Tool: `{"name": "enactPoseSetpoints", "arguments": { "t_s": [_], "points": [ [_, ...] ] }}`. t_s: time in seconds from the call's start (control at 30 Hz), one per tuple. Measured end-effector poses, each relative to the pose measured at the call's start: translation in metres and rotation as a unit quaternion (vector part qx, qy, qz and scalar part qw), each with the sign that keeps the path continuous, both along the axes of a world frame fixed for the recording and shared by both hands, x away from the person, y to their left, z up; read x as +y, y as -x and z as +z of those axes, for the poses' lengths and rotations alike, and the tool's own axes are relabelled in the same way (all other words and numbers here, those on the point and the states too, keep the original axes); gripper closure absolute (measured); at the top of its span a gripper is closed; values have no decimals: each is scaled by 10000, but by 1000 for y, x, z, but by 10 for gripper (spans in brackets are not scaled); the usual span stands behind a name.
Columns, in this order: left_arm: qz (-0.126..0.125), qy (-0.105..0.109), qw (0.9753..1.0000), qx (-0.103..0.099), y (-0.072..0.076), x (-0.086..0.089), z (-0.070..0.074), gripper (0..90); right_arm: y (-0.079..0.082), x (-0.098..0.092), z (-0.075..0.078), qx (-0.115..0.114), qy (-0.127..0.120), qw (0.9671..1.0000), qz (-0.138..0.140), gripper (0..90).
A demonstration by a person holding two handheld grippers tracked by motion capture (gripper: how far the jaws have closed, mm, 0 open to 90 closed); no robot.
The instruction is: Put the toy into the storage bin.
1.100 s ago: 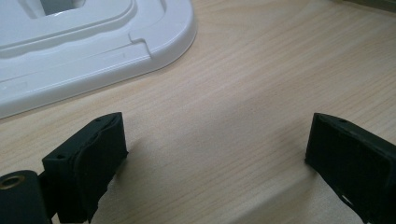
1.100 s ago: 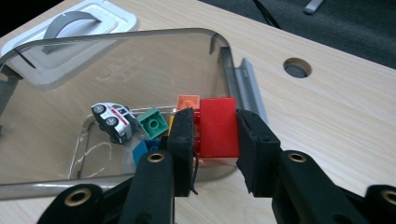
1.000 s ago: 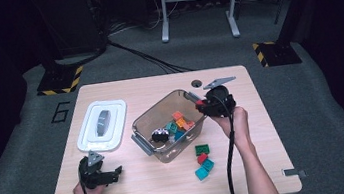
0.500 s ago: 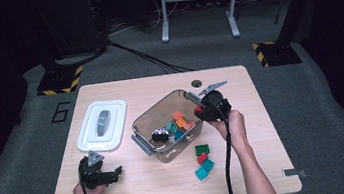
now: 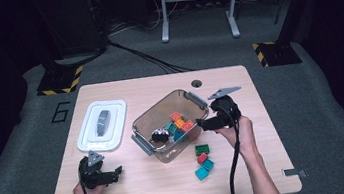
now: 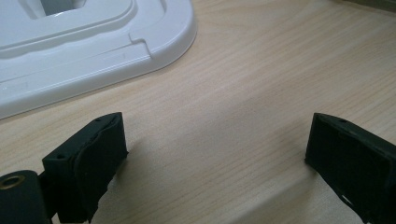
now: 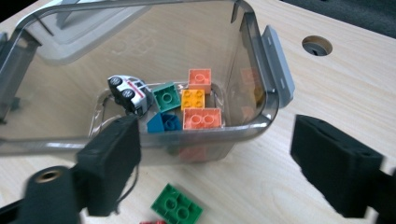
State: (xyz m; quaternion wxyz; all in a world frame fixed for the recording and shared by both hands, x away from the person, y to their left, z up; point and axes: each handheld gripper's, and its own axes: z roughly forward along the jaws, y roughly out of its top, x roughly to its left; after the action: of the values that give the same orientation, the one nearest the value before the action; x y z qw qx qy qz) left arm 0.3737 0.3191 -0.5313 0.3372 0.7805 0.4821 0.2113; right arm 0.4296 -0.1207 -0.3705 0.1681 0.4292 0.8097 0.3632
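Both tongs stand wide with nothing between them: the right gripper (image 5: 203,124) hovers at the right rim of the bin (image 5: 144,121), just right of the frame's centre, and the left gripper (image 5: 114,174) rests low at the lower left, on the wooden table (image 5: 265,130).

Hidden parts first: in the right gripper view the bin's smoky wall blurs the bricks behind it, and a red brick (image 7: 152,222) is cut off at the bottom edge. The white lid (image 6: 84,51) (smooth, moulded plastic with rounded corners) runs off the upper left of the left gripper view.

Inside the translucent bin lie studded bricks, the orange brick (image 7: 202,118) largest, beside a small toy car (image 7: 130,93). A green brick (image 7: 177,209) lies on the table outside.

Each forearm enters from the bottom edge, hand wrapped around its gripper.
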Motion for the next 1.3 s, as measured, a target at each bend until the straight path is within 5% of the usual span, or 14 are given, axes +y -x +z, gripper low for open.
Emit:
{"name": "enactPoseSetpoints", "arguments": {
  "t_s": [0.33, 0.67, 0.93, 1.3],
  "points": [
    [-6, -29, 10000, 1, 0, 0, 0, 50, 24, -13, -31, 222, -33, 9997, -48, 0],
    [0, -27, 10000, -2, 0, 0, 0, 50, 42, -14, -72, 541, -36, 9984, -169, 0],
    [-4, -19, 10000, -19, 0, 0, 0, 50, 53, 3, -102, 762, 116, 9970, -61, 0],
    [-2, -11, 10000, -8, -1, 0, 0, 50, 57, 17, -114, 818, 261, 9962, 128, 392]
  ]
}}
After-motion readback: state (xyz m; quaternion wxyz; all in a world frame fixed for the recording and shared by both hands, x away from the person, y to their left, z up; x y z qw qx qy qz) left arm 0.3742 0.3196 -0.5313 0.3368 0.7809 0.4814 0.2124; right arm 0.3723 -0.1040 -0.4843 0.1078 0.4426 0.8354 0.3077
